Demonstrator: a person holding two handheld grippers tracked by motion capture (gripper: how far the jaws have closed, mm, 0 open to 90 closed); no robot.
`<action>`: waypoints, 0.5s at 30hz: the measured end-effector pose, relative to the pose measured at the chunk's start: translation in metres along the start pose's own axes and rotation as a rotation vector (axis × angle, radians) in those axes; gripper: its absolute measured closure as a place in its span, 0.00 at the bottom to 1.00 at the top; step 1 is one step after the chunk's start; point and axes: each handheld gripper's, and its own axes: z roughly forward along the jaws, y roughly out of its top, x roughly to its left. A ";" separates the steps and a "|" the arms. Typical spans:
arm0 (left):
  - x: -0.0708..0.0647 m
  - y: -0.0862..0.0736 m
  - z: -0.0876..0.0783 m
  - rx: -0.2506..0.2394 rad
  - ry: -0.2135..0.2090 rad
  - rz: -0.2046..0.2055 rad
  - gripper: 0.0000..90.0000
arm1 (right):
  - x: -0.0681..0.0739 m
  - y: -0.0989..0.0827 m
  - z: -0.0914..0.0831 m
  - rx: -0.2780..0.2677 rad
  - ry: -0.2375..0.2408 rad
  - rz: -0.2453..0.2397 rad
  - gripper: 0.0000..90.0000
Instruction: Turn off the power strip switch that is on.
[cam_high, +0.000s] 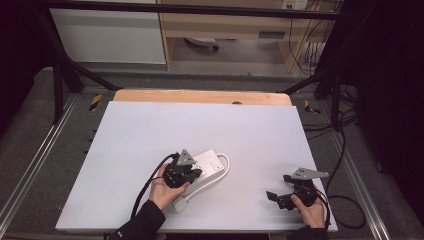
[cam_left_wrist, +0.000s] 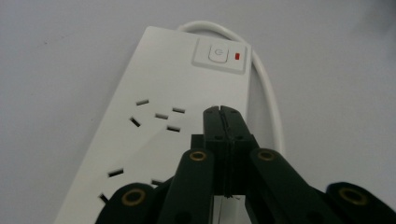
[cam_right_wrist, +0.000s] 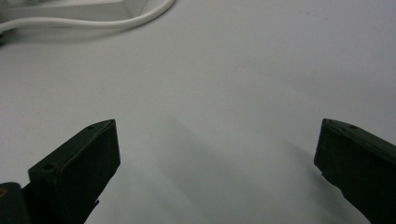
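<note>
Meanwhile, the left gripper (cam_left_wrist: 220, 109) is held clenched on nothing above the white power strip (cam_left_wrist: 154, 140) at frame centre, seemingly to press its switch (cam_left_wrist: 218, 55); the right gripper (cam_right_wrist: 217, 154) is kept released aside.

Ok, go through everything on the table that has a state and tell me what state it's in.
Power strip: lying flat, sockets empty, red mark showing beside the switch.
Cord: looped beside the strip.
Left gripper: shut, empty, tips over the strip.
Right gripper: open, empty, above bare table.
</note>
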 end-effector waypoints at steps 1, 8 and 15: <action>0.000 0.000 0.000 0.002 0.000 0.000 0.99 | 0.000 0.000 0.000 0.000 0.000 0.000 0.01; 0.000 -0.001 0.001 0.000 -0.002 0.000 1.00 | 0.000 0.000 0.000 0.001 -0.001 -0.003 0.01; 0.000 -0.001 0.001 -0.002 0.000 0.002 1.00 | 0.000 0.000 0.000 -0.001 0.001 0.000 0.01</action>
